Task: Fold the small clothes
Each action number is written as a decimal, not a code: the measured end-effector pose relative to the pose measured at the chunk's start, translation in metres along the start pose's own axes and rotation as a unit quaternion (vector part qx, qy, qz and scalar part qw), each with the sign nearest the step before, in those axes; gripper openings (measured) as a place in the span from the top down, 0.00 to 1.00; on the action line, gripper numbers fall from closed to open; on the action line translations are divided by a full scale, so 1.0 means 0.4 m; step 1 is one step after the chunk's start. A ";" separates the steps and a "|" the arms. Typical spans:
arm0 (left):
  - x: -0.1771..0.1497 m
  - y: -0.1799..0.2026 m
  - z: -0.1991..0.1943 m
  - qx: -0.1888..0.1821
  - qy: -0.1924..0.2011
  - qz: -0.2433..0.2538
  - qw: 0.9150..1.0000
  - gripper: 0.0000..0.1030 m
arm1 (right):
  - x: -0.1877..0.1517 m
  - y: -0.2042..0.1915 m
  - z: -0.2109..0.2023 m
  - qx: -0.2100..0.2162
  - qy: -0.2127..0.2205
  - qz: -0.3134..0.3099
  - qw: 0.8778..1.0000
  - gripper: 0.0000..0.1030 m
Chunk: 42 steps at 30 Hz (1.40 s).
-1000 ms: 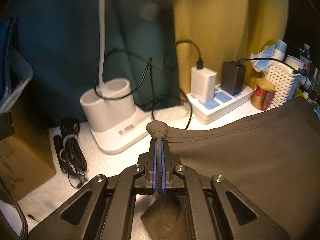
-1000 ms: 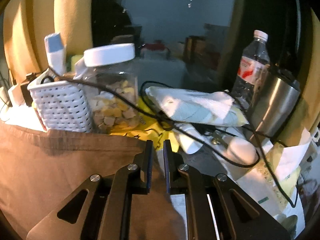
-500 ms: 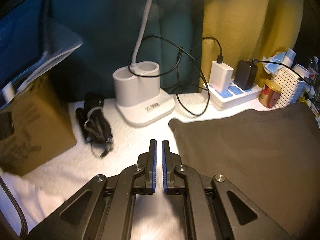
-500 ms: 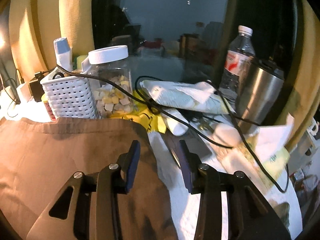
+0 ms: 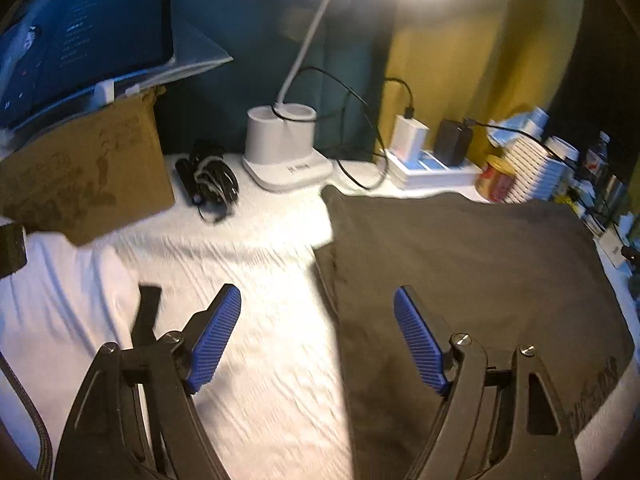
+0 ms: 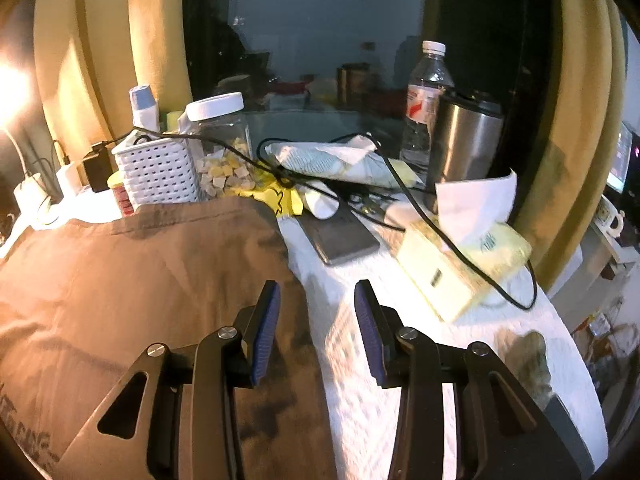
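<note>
A brown garment [image 5: 460, 280] lies flat on the white cloth-covered table [image 5: 248, 280]. It fills the right half of the left wrist view. My left gripper [image 5: 318, 336] is open and empty, above the garment's left edge. In the right wrist view the garment [image 6: 132, 288] lies at the left, with printed lettering at its lower left. My right gripper [image 6: 316, 332] is open and empty, above the garment's right edge, with its left finger [image 6: 266, 332] over the cloth.
Behind the garment stand a white lamp base [image 5: 284, 152], a power strip with chargers [image 5: 428, 160], a cable bundle [image 5: 210, 176] and a cardboard box [image 5: 84, 176]. At the right are a white basket [image 6: 160, 172], a jar [image 6: 222, 152], a steel tumbler [image 6: 466, 136], a tissue box [image 6: 464, 260] and cables.
My left gripper let go of the garment's corner, drew back and opened wide. My right gripper also drew back and opened wider. The garment now lies flat.
</note>
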<state>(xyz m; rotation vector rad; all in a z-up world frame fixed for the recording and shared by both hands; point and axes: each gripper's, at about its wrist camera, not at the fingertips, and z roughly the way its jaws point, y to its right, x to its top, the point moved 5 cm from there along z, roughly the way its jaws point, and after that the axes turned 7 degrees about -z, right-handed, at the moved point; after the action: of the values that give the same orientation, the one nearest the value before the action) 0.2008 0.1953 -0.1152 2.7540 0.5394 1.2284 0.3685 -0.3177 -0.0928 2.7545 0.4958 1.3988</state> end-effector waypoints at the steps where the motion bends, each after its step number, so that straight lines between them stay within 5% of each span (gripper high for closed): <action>1: -0.012 0.004 -0.008 -0.003 -0.002 -0.001 1.000 0.24 | -0.007 0.003 -0.007 0.001 -0.001 0.001 1.000 0.60; 3: -0.038 0.011 -0.021 -0.008 -0.009 -0.002 1.000 0.24 | -0.024 0.008 -0.025 0.003 0.000 0.004 1.000 0.43; 4: -0.054 0.014 -0.026 -0.009 -0.013 -0.003 1.000 0.24 | -0.031 0.009 -0.032 0.005 0.001 0.006 1.000 0.42; 19: -0.220 0.002 -0.108 -0.035 -0.060 -0.043 0.997 0.24 | -0.188 0.013 -0.100 0.018 -0.034 0.012 0.999 0.42; 29: -0.288 0.052 -0.138 -0.052 -0.079 0.005 0.996 0.25 | -0.278 -0.018 -0.126 0.060 -0.073 0.010 0.995 0.42; 32: -0.298 0.068 -0.143 -0.049 -0.083 0.022 0.995 0.43 | -0.301 -0.028 -0.130 0.076 -0.081 0.013 0.994 0.42; 34: -0.301 0.076 -0.144 -0.056 -0.088 0.026 0.994 0.75 | -0.303 -0.032 -0.135 0.081 -0.079 0.013 0.994 0.42; 36: -0.305 0.081 -0.145 -0.064 -0.092 0.026 0.993 0.86 | -0.304 -0.042 -0.137 0.092 -0.080 0.011 0.992 0.48; 37: -0.306 0.084 -0.148 -0.065 -0.091 0.026 0.993 0.90 | -0.305 -0.048 -0.138 0.094 -0.080 0.005 0.992 0.54; 39: -0.307 0.090 -0.162 -0.065 -0.080 0.028 0.994 0.93 | -0.305 -0.063 -0.144 0.109 -0.078 -0.003 0.991 0.84; 42: -0.306 0.094 -0.183 -0.064 -0.068 0.027 0.995 0.93 | -0.306 -0.078 -0.152 0.110 -0.073 -0.015 0.991 0.91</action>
<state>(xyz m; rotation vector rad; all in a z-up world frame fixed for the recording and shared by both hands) 0.0825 0.1124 -0.1442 2.7334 0.3614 1.0367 0.2445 -0.3309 -0.1572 2.9766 0.7208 1.1916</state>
